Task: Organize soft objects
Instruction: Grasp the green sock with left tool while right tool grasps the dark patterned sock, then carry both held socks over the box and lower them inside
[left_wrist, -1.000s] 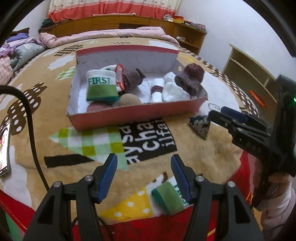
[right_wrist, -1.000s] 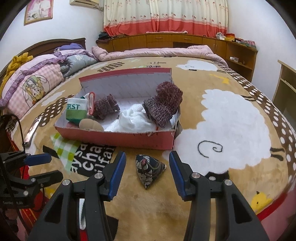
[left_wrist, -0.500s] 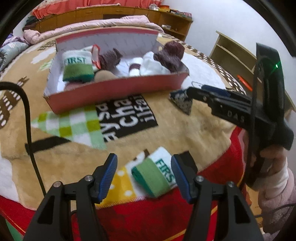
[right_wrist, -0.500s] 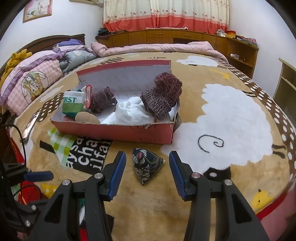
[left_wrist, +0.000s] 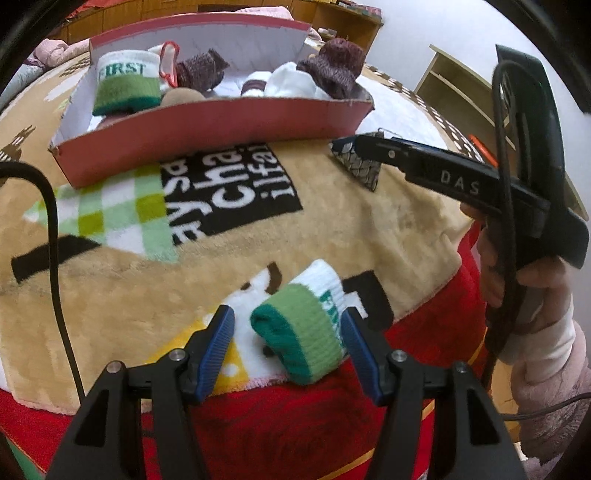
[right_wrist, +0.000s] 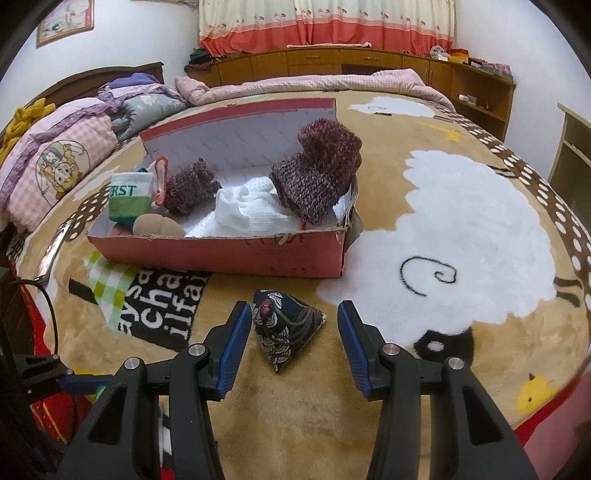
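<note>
Bedroom surroundings framed the work surface, a tan plush blanket (right_wrist: 369, 424) with a white sheep pattern spread over a bed. On it, near the red front edge, lay a rolled green-and-white sock (left_wrist: 306, 325); its lettering was cut off by the fold and only partly legible. The left gripper (left_wrist: 287, 341) bracketed this sock with jaws spread wide: the right blue pad sat against or just beside the sock, contact not resolvable, and the left pad stood clear of it.

Farther along the blanket lay a dark patterned triangular pouch (right_wrist: 286, 332). The right gripper (right_wrist: 294, 338) straddled it with jaws released; the left pad was just beside the pouch and the right pad was well apart from it. In the left wrist view the tip of the right gripper hid much of the pouch, and the person's hand (left_wrist: 517, 273) held the handle, a black cable crossing in front.

Beyond the pouch stood a red cardboard box (right_wrist: 229, 254) with a white interior. It held a matching green-and-white sock (right_wrist: 130, 199) marked with letters partly hidden, maroon knitted items (right_wrist: 321, 173), a white cloth (right_wrist: 251, 214) and a tan rounded object (right_wrist: 157, 226) largely concealed by the front wall. A phone-like flat object (right_wrist: 51, 254) lay at the blanket's left edge, too distorted to identify. Pink bedding (right_wrist: 55, 162), wooden cabinets (right_wrist: 332, 62) and red-trimmed curtains (right_wrist: 325, 22) occupied the background
</note>
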